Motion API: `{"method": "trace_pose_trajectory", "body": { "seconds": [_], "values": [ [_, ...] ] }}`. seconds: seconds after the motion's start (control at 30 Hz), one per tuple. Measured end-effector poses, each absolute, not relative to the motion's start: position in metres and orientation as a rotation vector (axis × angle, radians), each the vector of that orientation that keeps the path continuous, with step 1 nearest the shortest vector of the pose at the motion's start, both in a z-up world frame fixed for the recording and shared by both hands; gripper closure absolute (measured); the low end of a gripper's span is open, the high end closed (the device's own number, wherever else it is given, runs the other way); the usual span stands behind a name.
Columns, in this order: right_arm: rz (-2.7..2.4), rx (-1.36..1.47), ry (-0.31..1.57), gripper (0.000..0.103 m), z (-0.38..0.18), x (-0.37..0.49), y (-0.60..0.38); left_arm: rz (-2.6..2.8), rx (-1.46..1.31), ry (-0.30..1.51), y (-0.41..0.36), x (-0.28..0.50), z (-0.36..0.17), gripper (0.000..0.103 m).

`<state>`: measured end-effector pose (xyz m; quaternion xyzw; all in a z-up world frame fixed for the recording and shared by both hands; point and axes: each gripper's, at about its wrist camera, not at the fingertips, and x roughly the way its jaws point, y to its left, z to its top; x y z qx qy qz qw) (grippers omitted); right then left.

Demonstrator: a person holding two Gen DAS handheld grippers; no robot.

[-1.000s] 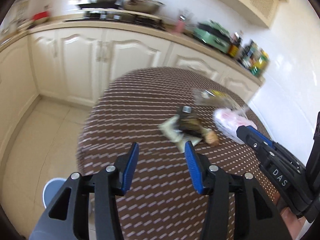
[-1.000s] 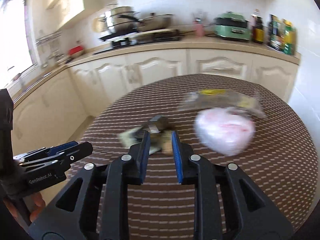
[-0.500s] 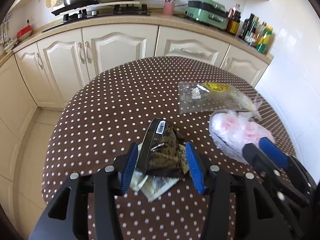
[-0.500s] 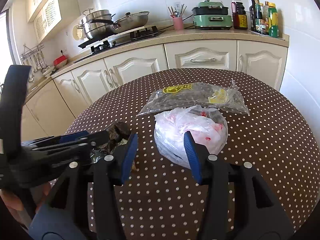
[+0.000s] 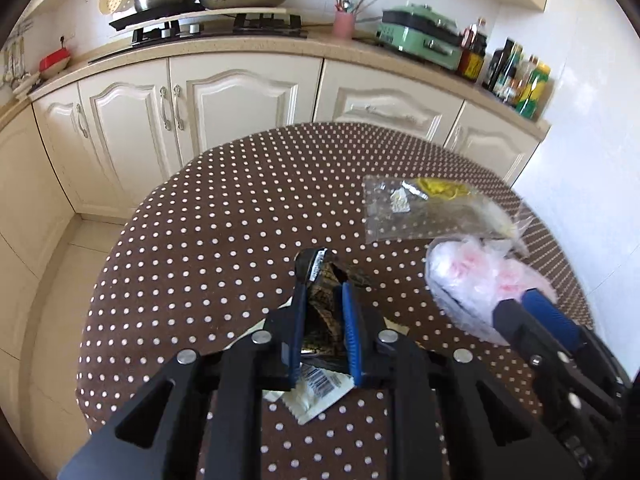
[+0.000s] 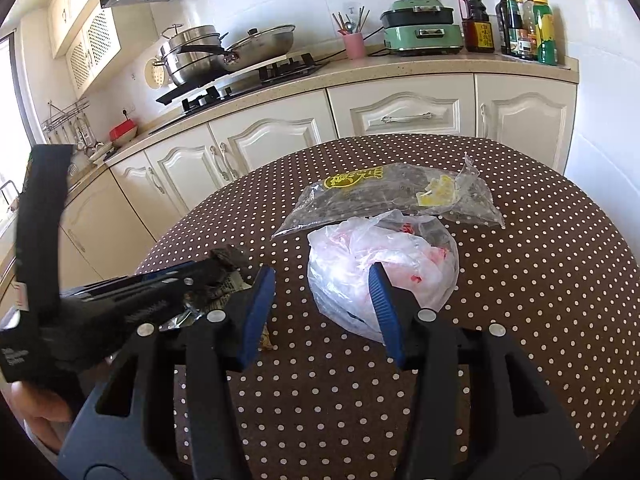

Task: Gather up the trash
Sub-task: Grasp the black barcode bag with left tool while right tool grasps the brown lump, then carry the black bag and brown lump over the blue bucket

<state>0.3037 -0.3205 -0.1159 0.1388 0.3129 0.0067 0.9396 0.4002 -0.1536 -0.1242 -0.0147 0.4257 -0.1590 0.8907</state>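
A crumpled dark wrapper (image 5: 326,314) lies on the brown dotted table (image 5: 224,240), on top of a white wrapper (image 5: 316,394). My left gripper (image 5: 323,282) is closing on the dark wrapper, and its blue pads press both sides. From the right wrist view the left gripper (image 6: 200,274) sits at the left with the dark wrapper (image 6: 229,258) in it. A white-and-pink plastic bag (image 6: 404,256) lies to the right. My right gripper (image 6: 320,276) is open at the bag's near side, its right finger in front of the bag and the left one clear of it.
A clear bag with a yellow label (image 6: 392,196) lies behind the plastic bag. A small tan scrap (image 6: 266,339) sits by the right gripper's left finger. Cream cabinets and a counter with pots and bottles stand beyond the table. A hand (image 6: 36,408) holds the left gripper.
The left gripper moved forward around the dark wrapper, then its jaws narrowed onto it. The right gripper opened wider and shifted from the wrappers to the plastic bag.
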Motion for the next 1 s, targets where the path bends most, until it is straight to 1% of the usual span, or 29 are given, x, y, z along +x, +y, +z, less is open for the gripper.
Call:
{"method": "trace_pose_trajectory", "body": {
  "seconds": [0.23,0.47,0.5,0.57,0.7,0.83,1.0],
  "values": [
    [0.083,0.207,0.669,0.054,-0.113,0.304,-0.294,-0.344,-0.1,0.827,-0.123,0.376,-0.11,0.087],
    [0.137,0.124,0.817,0.054,-0.133,0.325,-0.259,-0.315,-0.137,0.8,-0.091,0.354,-0.107,0.087],
    [0.139,0.124,0.84,0.059,-0.137,0.328,-0.258,-0.315,-0.143,0.801,-0.087,0.352,-0.108,0.087],
    [0.144,0.131,0.878,0.076,-0.142,0.333,-0.258,-0.316,-0.151,0.801,-0.082,0.349,-0.108,0.087],
    [0.098,0.101,0.849,0.077,-0.14,0.327,-0.257,-0.321,-0.178,0.793,-0.07,0.341,-0.107,0.087],
    [0.06,0.104,0.752,0.077,-0.123,0.31,-0.254,-0.332,-0.226,0.776,-0.048,0.331,-0.102,0.103],
    [0.114,0.088,0.735,0.077,-0.115,0.305,-0.226,-0.342,-0.281,0.808,-0.025,0.33,-0.111,0.103]
  ]
}}
